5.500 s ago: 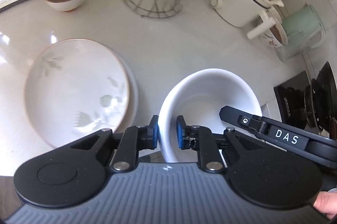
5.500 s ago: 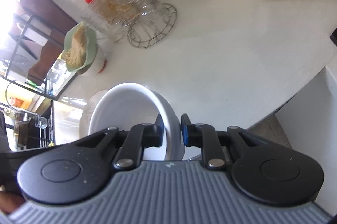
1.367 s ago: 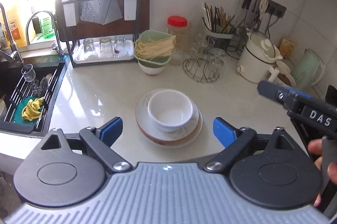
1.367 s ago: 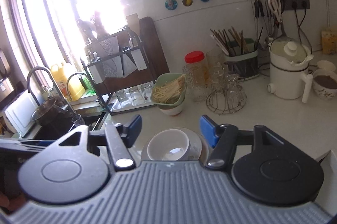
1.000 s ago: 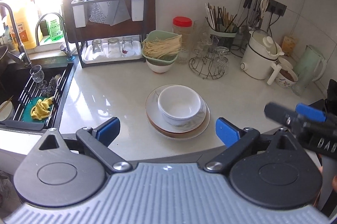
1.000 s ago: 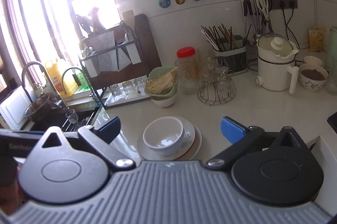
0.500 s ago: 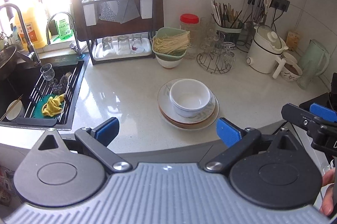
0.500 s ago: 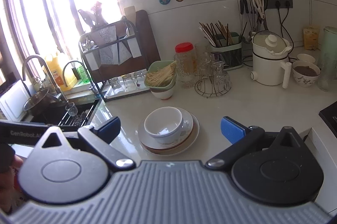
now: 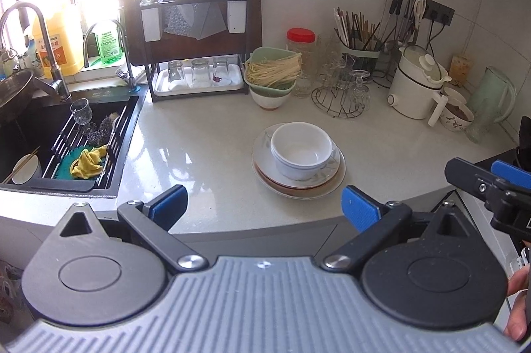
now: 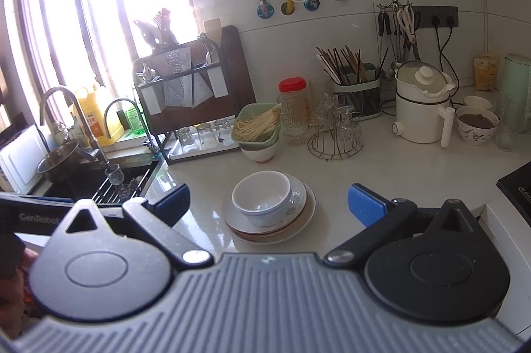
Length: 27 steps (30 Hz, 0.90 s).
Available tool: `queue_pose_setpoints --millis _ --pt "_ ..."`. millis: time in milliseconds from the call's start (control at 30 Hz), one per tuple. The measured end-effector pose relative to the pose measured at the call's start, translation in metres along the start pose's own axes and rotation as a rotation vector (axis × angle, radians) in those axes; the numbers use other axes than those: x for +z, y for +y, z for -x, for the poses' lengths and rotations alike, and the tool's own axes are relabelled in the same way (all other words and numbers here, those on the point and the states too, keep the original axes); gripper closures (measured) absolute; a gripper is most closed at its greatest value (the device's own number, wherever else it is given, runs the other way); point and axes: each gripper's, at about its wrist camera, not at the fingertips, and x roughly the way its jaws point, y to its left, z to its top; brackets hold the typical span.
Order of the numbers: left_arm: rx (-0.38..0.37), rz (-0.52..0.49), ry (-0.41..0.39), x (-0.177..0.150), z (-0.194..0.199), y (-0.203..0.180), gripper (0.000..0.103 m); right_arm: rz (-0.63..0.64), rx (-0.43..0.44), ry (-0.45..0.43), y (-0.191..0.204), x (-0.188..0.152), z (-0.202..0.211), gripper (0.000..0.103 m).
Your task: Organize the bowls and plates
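Two nested white bowls [image 9: 301, 150] [image 10: 263, 197] sit on a stack of plates [image 9: 332, 174] [image 10: 303, 210] in the middle of the pale counter. My left gripper [image 9: 264, 206] is open and empty, held back from the counter's front edge, well short of the stack. My right gripper [image 10: 268, 203] is open too, with nothing between its blue pads, also pulled back from the stack. In the left wrist view the right gripper [image 9: 491, 180] shows at the right edge, with part of a hand below it.
A black sink [image 9: 49, 137] with a glass and a yellow cloth lies left. At the back stand a dish rack [image 9: 195, 54], a green basket of noodles [image 9: 273, 71], a wire glass stand [image 9: 341, 94], a white pot [image 9: 418, 84] and a chopstick holder [image 10: 356, 87].
Earlier each gripper was shut on a white bowl's rim. Now both bowls rest on the plates, both grippers are open, and they have drawn back and up from the counter.
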Motion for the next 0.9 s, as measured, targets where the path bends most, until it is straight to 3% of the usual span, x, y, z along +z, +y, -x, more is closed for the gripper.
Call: queue_pose_setpoints --millis 900 --pt "0.023 0.012 -0.012 -0.018 0.009 0.001 0.002 -0.018 -0.038 0.005 0.002 -0.016 0.008 0.000"
